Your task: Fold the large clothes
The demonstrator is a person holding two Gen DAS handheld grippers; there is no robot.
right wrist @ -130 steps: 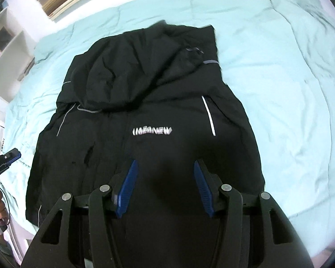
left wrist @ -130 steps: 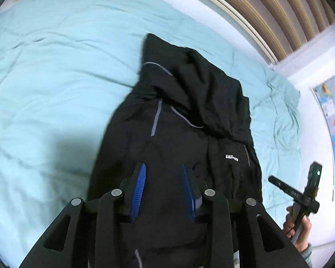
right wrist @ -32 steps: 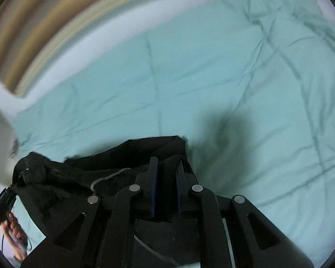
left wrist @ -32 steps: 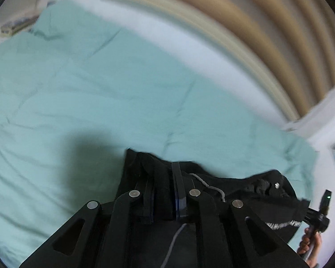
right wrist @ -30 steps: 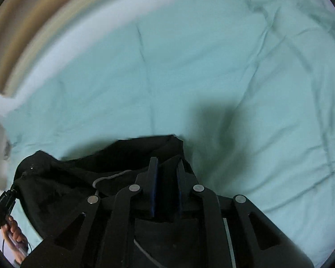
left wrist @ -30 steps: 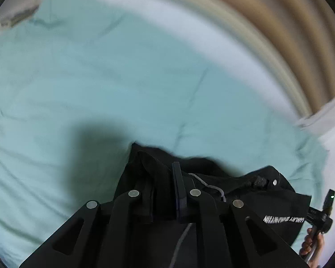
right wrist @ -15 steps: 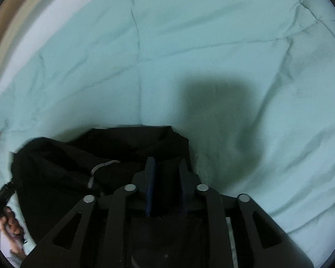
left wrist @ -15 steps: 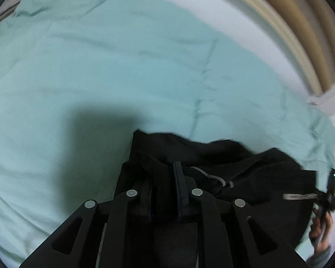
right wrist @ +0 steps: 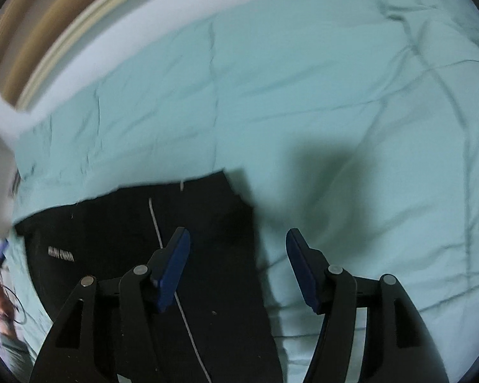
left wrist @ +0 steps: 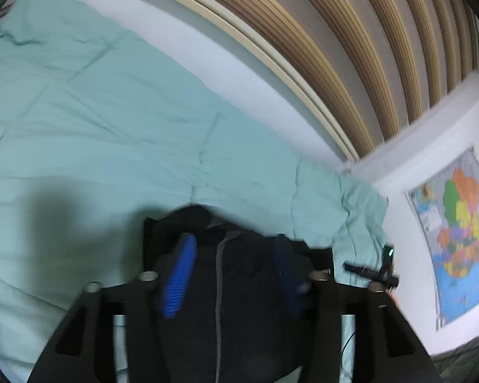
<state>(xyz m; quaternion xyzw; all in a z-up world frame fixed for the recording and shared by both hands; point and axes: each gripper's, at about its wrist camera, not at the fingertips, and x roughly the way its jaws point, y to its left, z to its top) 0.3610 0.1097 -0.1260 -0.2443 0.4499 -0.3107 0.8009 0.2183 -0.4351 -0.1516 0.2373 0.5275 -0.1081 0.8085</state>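
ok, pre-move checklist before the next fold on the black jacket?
1. Left gripper free of the cloth: ok, jaws opening, jacket below them, pads not pressing.
2. Right gripper free of the cloth: ok, jaws opening over the jacket's right edge.
3. Jacket resting on the bedspread: ok.
4. Folded edge straight: ok in the right wrist view.
5. Layers flat under the left gripper: cannot tell, blurred.

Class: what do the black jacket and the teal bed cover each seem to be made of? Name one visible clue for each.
Black jacket: probably thin, matte synthetic, lying flat with a pale piping line. Teal bed cover: likely a soft padded quilt, matte, showing stitched seams and shallow puffed creases.
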